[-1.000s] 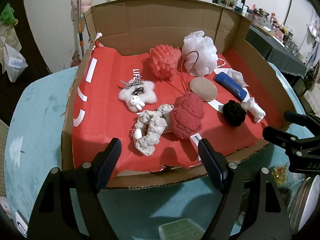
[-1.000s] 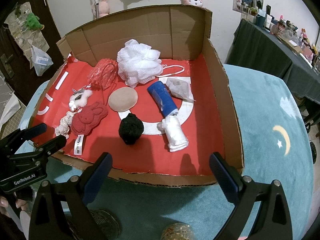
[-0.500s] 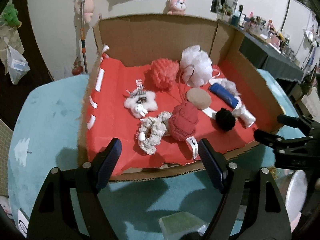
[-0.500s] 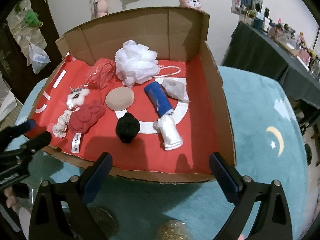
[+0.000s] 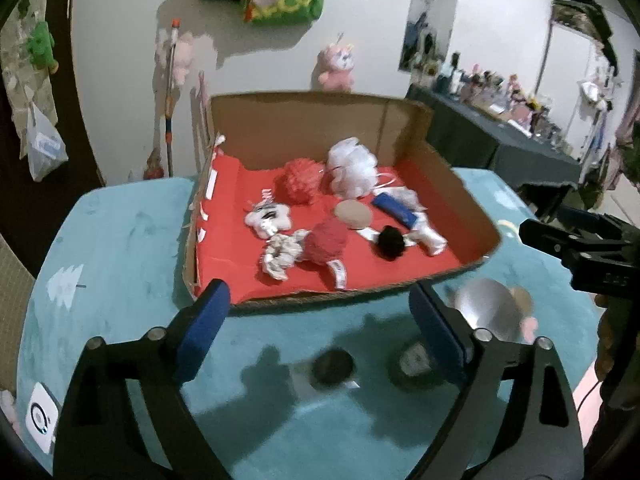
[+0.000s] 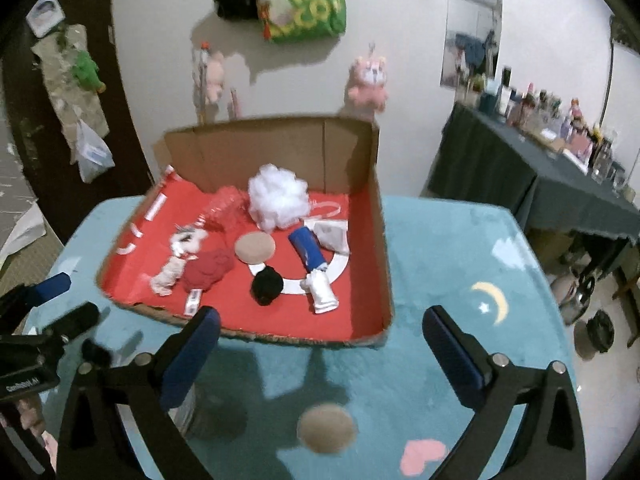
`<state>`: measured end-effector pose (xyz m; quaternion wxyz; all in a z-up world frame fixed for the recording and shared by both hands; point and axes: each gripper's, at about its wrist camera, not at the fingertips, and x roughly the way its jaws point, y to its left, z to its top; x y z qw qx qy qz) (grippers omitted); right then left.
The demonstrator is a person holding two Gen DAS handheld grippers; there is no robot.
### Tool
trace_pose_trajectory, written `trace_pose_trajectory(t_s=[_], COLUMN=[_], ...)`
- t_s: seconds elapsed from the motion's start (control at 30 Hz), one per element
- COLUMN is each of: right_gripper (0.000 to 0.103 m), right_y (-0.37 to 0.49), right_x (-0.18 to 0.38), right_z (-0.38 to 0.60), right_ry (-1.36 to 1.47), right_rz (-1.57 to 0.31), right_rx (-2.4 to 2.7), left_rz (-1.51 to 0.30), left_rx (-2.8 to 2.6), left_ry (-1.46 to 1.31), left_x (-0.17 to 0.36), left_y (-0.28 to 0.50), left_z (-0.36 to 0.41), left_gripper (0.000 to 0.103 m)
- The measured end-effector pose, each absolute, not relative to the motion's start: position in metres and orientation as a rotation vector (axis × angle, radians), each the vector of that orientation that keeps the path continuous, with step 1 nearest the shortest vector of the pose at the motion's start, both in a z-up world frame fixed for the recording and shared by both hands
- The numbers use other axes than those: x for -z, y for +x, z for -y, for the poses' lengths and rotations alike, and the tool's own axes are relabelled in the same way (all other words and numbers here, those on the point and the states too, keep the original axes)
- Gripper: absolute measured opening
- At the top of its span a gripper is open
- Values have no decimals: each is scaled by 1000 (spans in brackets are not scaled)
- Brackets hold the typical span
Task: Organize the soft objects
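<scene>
A cardboard box [image 5: 460, 184] [image 6: 384, 248] with a red floor stands on the teal cloth. It holds a white mesh puff [image 5: 352, 166] [image 6: 278, 196], a red puff [image 5: 300, 180], a dark red plush [image 5: 326, 242] [image 6: 208, 270], a white plush [image 5: 268, 216], a cream scrunchie [image 5: 280, 256], a tan pad [image 6: 255, 248], a blue roll [image 6: 306, 250], a black pom-pom [image 5: 390, 242] [image 6: 267, 285] and a white sock [image 6: 322, 292]. My left gripper [image 5: 316, 328] and right gripper [image 6: 320, 344] are open and empty, in front of the box.
On the teal cloth [image 5: 120, 248] in front of the box lie a metal lid [image 5: 486, 310], dark round things [image 5: 332, 366] and a tan disc [image 6: 326, 428]. A dark draped table [image 6: 532, 176] stands at right. Plush toys hang on the wall.
Both grippers have pulled back and up from the box, which now looks smaller and farther. More teal cloth and small items show in front. Both stay open.
</scene>
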<state>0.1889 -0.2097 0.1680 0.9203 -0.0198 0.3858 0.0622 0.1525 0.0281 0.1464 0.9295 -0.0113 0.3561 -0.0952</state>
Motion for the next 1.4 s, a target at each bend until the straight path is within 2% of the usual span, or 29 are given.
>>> trace_pose_trajectory(t_s=[0.27,0.63,1.07,1.4], right_gripper=[103,103,103,103], right_y=[111,57,88,98], right_x=[-179,-129,-43,-24], right_z=[214,208,213,217], right_ry=[-59,-103,-80,-52], right_rz=[-669,-631,-816,-883], right_rx=[-164,-137,-102,-65], left_rz=[-639,-663,-852,-871], left_rx=[213,167,94,49], left_ry=[-11,-20,5,26], left_x=[-142,-94,-21,-12], left_y=[93,65,93,95], left_z=[-13,-6,6,15], left_gripper=[97,97,97,99])
